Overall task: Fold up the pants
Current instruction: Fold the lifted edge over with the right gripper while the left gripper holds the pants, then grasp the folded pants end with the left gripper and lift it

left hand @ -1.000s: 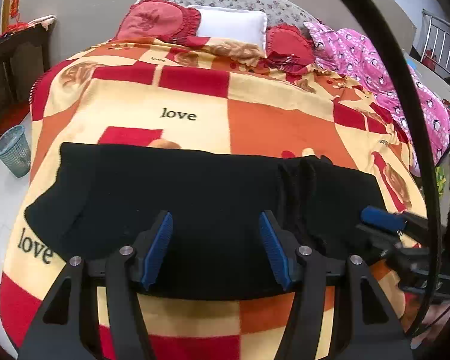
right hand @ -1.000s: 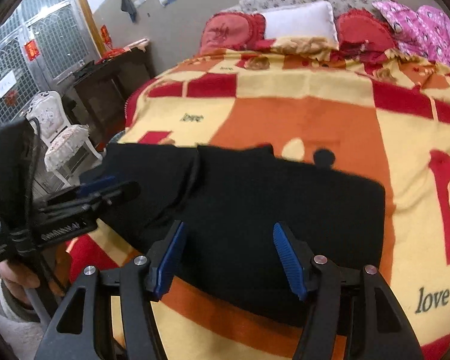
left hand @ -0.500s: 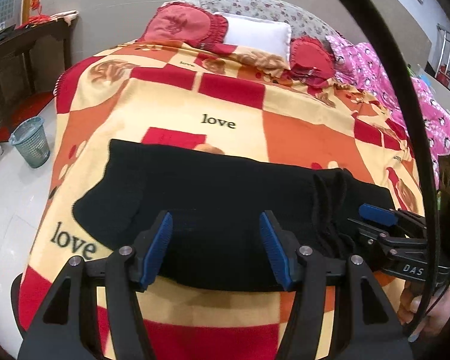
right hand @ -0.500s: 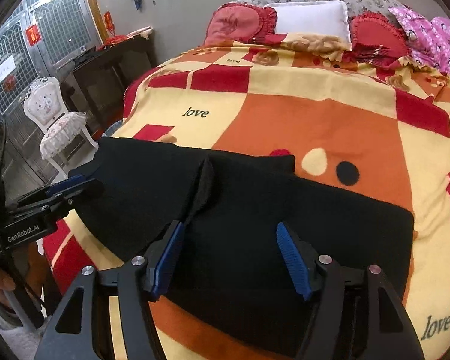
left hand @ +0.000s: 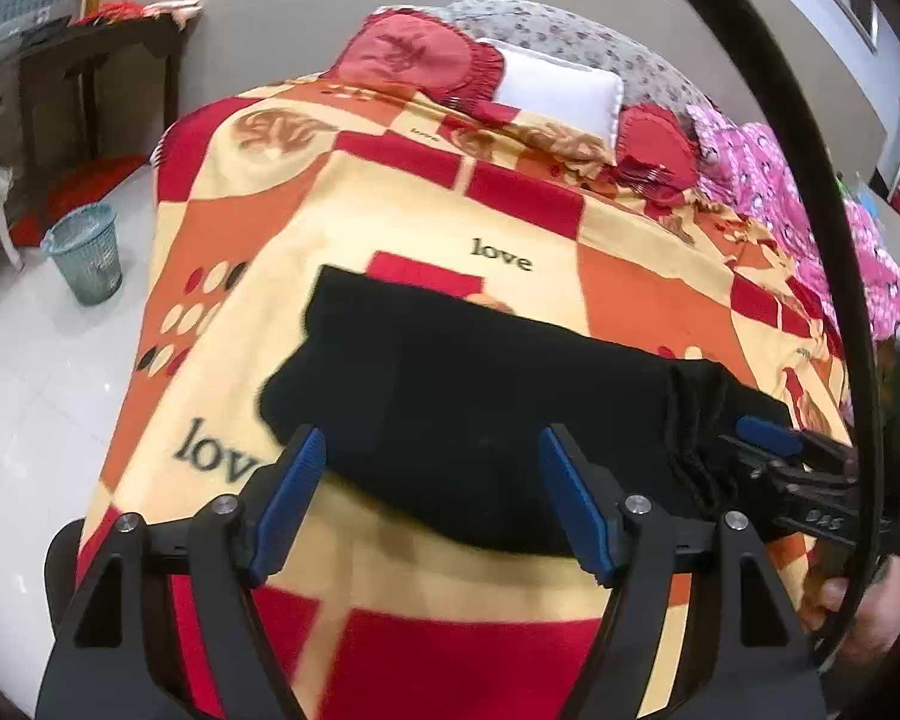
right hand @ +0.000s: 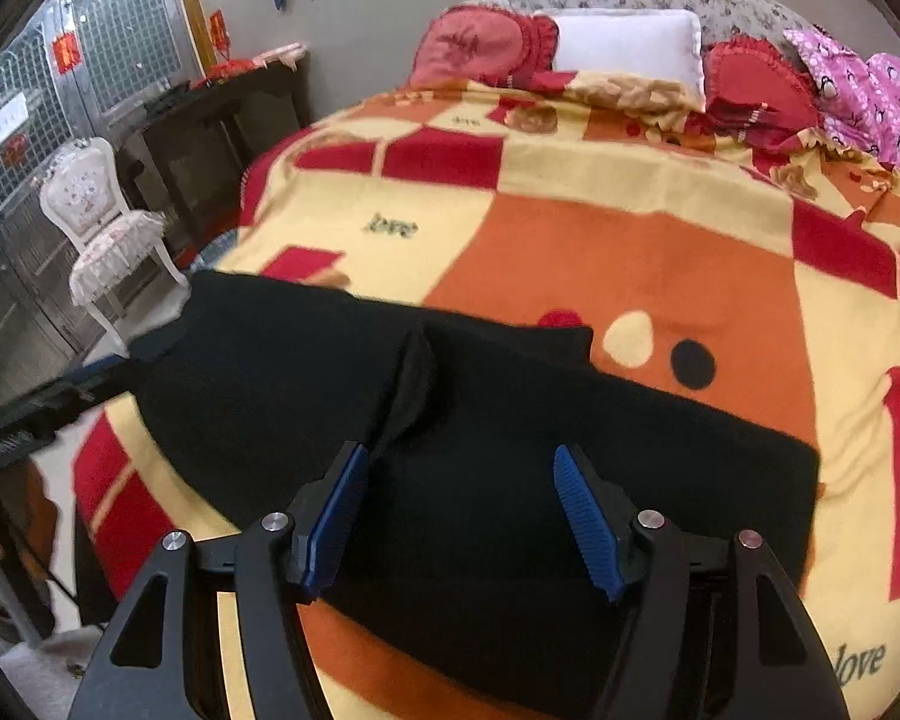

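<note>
Left wrist view. My left gripper (left hand: pixel 432 495) hovers over the near edge of the black pants (left hand: pixel 480 402), which lie flat across the bed's blanket (left hand: pixel 630 300) from 9 to 3 o'clock. Its jaws are opening and hold nothing; the cloth shows between the blue pads (left hand: pixel 288 492) but neither pad presses it. At 3 o'clock my right gripper (left hand: pixel 768 438) reaches in over the bunched end of the pants. Readable writing: "love" on the blanket at 12 o'clock, again, partly cut off, at 9 o'clock, and partial letters, seemingly "DAS", on the right gripper's body.

Right wrist view. My right gripper (right hand: pixel 459 510) stands over the pants (right hand: pixel 570 450), jaws moderately wide and empty, with a raised fold ridge (right hand: pixel 414 378) running away at 12 o'clock. The left gripper (right hand: pixel 90 372) appears blurred at 9 o'clock, by the pants' far end. "love" reads on the blanket (right hand: pixel 570 240) at 11 o'clock and at 4 o'clock.

Step in hand, as I judge it: the pants seem already folded lengthwise, and both grippers are positioning for the next fold. The next move calls for lowering each pair of jaws onto an edge, pinching all layers together, and carrying one end over the other without dragging the blanket.
</note>
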### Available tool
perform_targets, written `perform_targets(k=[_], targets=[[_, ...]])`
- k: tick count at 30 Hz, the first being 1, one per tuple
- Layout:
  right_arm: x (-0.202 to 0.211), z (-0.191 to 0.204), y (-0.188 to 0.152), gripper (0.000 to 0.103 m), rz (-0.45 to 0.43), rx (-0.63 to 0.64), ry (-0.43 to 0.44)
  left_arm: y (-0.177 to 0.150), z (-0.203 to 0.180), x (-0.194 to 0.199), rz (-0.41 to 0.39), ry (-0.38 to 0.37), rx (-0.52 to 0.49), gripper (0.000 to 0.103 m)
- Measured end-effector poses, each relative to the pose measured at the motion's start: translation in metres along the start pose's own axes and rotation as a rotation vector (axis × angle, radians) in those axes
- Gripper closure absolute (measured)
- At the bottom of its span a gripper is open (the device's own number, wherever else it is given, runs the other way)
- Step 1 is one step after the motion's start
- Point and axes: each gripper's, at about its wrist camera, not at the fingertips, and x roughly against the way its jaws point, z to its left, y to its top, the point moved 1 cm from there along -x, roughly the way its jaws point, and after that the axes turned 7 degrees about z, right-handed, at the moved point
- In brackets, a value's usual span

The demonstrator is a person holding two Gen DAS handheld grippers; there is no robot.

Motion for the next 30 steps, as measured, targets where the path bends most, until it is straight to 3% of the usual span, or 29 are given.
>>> perform_targets(k=[4, 11, 30], targets=[[0.004, 0.005, 0.005, 0.036, 0.005, 0.011, -0.010, -0.004, 0.024, 0.002, 0.001, 0.006, 0.063, 0.027], [0.009, 0.030, 0.035, 0.025, -0.051, 0.023, 0.153, -0.006, 0.049, -0.001, -0.001, 0.016, 0.149, 0.023], [-0.077, 0.119, 0.099, 0.020, 0.083, 0.222, 0.252, -0.001, 0.047, -0.029, 0.055, 0.002, 0.163, 0.020]])
